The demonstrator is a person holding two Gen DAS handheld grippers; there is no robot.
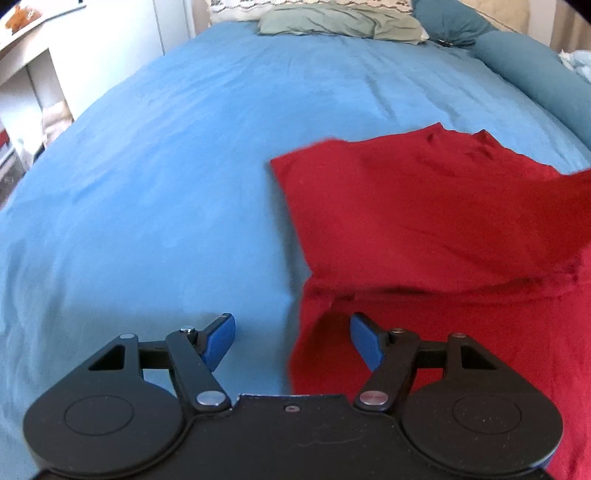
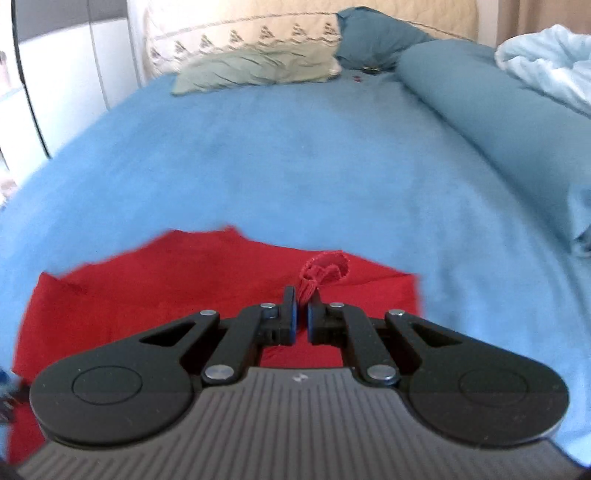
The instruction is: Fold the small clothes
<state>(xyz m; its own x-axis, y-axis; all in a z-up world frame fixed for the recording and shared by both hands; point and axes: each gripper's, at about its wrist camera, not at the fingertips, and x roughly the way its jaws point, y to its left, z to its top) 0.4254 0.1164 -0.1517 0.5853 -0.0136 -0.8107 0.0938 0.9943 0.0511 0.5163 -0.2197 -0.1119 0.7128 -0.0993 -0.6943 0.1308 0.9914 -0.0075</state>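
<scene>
A red garment [image 1: 424, 221] lies on the blue bed cover [image 1: 166, 166], partly folded, with a layer lifted at its right side. My left gripper [image 1: 291, 339] is open and empty, low over the garment's near left edge. In the right wrist view the red garment [image 2: 166, 288] lies below and left. My right gripper [image 2: 302, 299] is shut on a bunched bit of the garment's red hem [image 2: 325, 269] and holds it up off the bed.
Pillows [image 1: 340, 20] lie at the head of the bed. A rolled teal duvet [image 2: 498, 122] runs along the right side, with pale bedding [image 2: 546, 62] behind it. White furniture [image 1: 55, 74] stands to the left of the bed.
</scene>
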